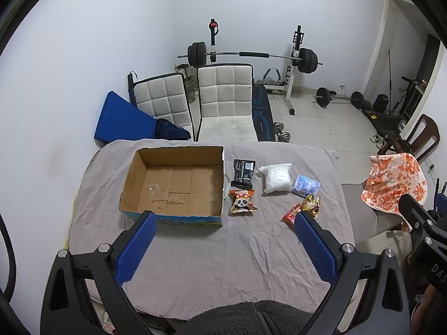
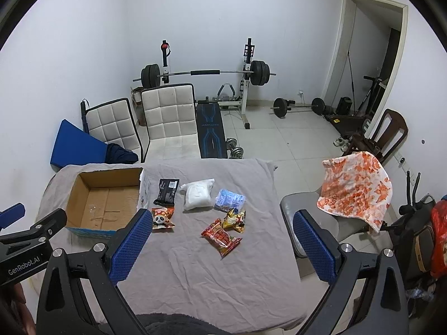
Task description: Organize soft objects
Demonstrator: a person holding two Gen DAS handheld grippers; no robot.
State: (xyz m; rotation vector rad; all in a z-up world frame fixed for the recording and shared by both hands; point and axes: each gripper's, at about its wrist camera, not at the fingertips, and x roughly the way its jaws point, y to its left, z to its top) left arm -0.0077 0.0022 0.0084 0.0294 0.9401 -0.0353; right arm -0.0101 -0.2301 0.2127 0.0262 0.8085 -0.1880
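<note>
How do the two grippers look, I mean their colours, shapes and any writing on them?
Both are alike: the left gripper and the right gripper each have a black angular frame with silver round bolts and two long fingers covered in blue dimpled pads. The left body, seen in the right view, carries white "GenRobot.AI" lettering. A black cable curves beside it.

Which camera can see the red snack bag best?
The right wrist view: the red snack bag lies whole and uncovered on the cloth. In the left wrist view, a blue finger hides most of it, leaving only a red corner.
</note>
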